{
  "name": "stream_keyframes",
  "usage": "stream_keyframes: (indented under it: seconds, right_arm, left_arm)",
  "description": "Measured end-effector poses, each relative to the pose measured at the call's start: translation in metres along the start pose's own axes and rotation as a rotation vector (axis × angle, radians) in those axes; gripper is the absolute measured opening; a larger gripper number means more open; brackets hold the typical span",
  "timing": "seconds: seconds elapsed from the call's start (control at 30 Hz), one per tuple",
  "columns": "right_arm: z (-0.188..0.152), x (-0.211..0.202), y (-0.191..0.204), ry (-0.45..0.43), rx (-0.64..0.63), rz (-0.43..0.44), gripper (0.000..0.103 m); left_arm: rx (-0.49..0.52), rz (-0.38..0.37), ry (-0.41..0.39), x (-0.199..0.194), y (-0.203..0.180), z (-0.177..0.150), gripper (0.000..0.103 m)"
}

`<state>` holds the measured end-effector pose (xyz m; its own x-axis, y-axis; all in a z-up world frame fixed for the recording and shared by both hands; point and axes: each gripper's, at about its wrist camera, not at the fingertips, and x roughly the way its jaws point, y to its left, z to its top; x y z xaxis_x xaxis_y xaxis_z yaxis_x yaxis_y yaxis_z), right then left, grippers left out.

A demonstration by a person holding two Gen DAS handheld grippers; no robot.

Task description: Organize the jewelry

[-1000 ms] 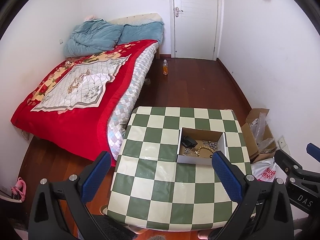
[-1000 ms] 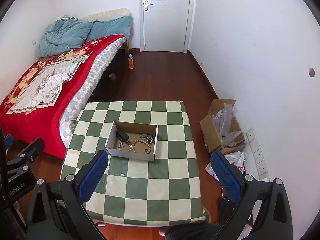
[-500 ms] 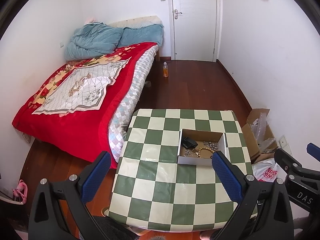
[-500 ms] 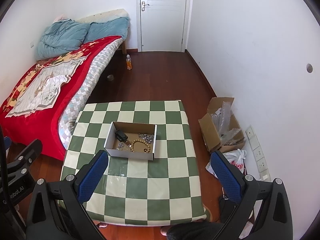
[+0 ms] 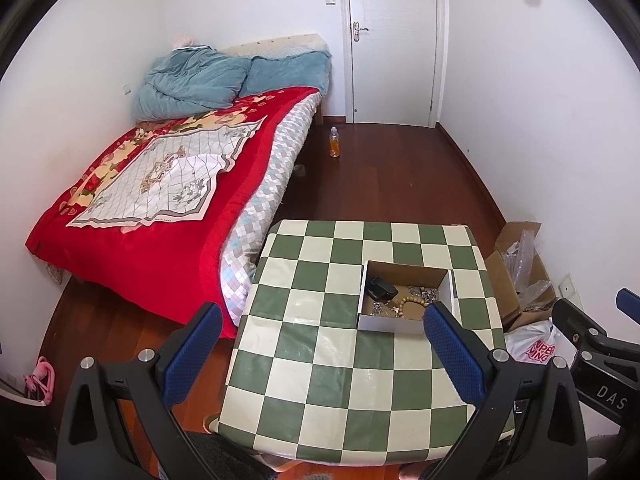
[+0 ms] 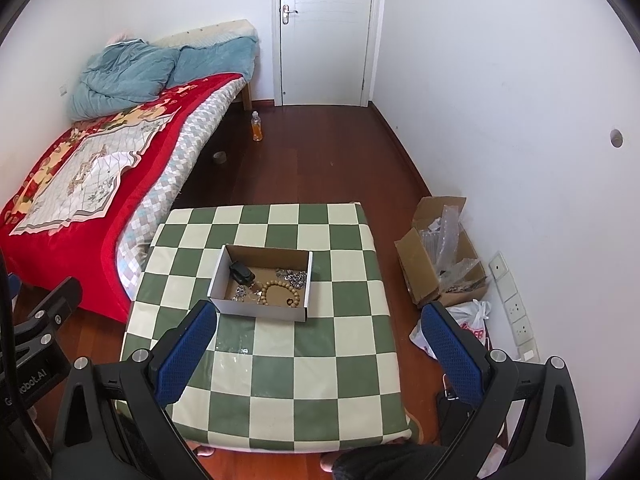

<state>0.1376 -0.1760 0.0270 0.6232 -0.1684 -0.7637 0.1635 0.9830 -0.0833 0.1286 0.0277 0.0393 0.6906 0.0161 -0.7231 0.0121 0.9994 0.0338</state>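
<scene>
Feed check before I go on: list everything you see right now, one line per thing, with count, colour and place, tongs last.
Checkered table: one, green and cream, centre foreground.
White cardboard box: one, brown inside, on the table's middle.
Wooden bead bracelet: one, tan, inside the box.
Black object: one, box's far left corner; kind unclear.
Silver jewelry pieces: several small ones, inside the box.
Bed with red blanket: one, left of the table.
Blue-grey duvet: one, at the bed's head.
Orange bottle: one, on the floor beside the bed.
Open brown carton: one, on the floor right of the table.
White door: one, far wall.
Left tongs: blue pads, open, empty.
Right tongs: blue pads, open, empty.
</scene>
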Motion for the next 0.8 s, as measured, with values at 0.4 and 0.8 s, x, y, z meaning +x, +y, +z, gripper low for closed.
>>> stream_keyframes:
  seconds: [0.4,0.8]
  right_arm:
    - [0.0059,-0.0027,-0.0006,-0.003,-0.008,-0.005,0.103]
    - [0.0071,-0.0029,0.0004,-0.003,-0.016,-0.001,0.103]
  left_arm:
    - [0.003,0.001,-0.001,-0.0010,0.0000,0.0018,0.103]
    - [0.002,0.006,-0.002,-0.0004,-0.0018,0.0040,0.103]
